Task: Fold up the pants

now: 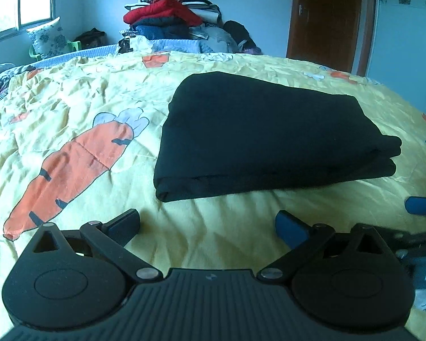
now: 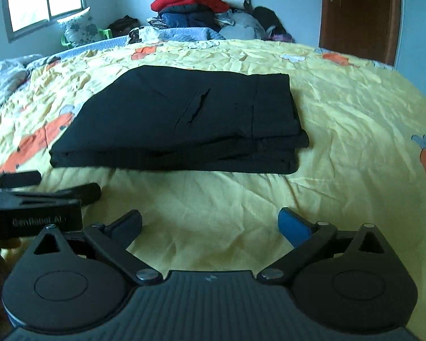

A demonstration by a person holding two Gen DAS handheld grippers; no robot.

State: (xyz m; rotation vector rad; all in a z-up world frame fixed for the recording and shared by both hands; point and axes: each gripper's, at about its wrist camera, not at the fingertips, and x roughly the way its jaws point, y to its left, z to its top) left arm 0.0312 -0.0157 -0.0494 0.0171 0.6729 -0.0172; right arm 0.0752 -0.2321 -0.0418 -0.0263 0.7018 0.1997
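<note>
The black pants (image 1: 269,139) lie folded into a thick rectangle on the yellow carrot-print quilt (image 1: 85,108). They also show in the right wrist view (image 2: 184,122), with a pocket slit on top. My left gripper (image 1: 208,223) is open and empty, a short way in front of the pants' near edge. My right gripper (image 2: 210,224) is open and empty, also in front of the near edge. The right gripper's blue finger (image 1: 423,206) shows at the right of the left wrist view. The left gripper (image 2: 42,187) shows at the left of the right wrist view.
A tall pile of clothes (image 1: 173,14) stands at the far side of the bed. A window (image 1: 20,0) and a pillow on a green chair (image 1: 48,38) are at the far left. A brown door (image 1: 329,20) is at the far right.
</note>
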